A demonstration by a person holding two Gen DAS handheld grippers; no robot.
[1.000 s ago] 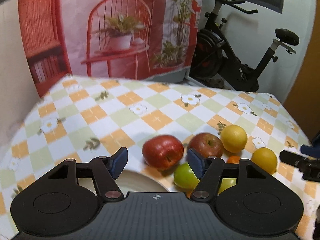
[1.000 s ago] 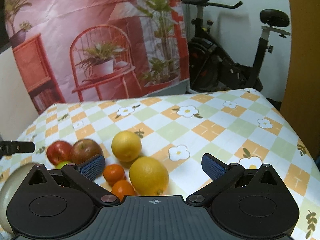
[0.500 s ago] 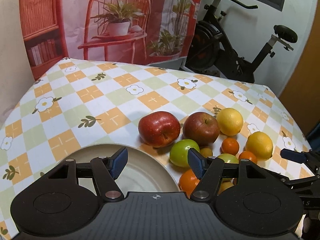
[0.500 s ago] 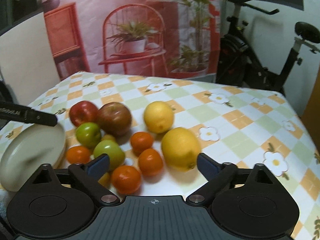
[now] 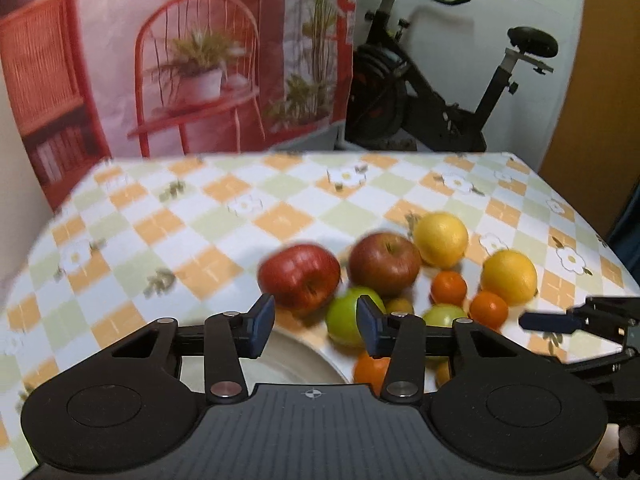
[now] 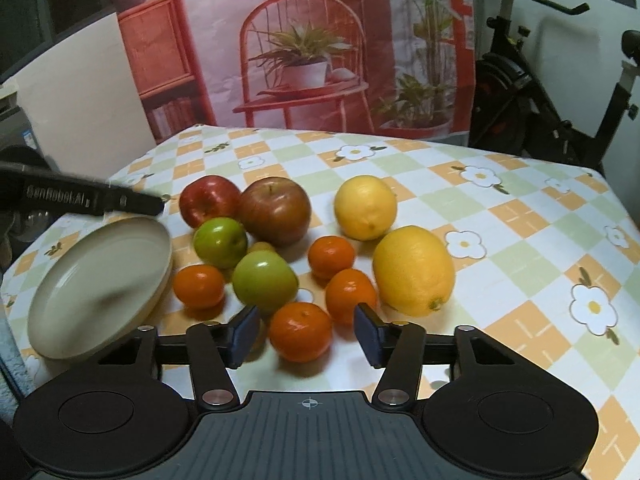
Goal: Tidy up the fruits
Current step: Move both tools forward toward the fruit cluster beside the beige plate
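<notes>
Orange mandarin sits between the right gripper pads, jaws closing, not touching yet. Left gripper also closing, nothing gripped, over the beige plate at the table's left edge; fruit pile mid-table.

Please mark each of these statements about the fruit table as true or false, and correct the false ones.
1. The plate holds fruit. False: it is empty; all the fruit lies on the tablecloth.
2. There are two red apples. True: a bright one and a darker one, side by side.
3. The right gripper grips a lemon. False: its closing jaws hold nothing; an orange lies beyond them.
4. Two lemons are on the table. True: one behind the other.
</notes>
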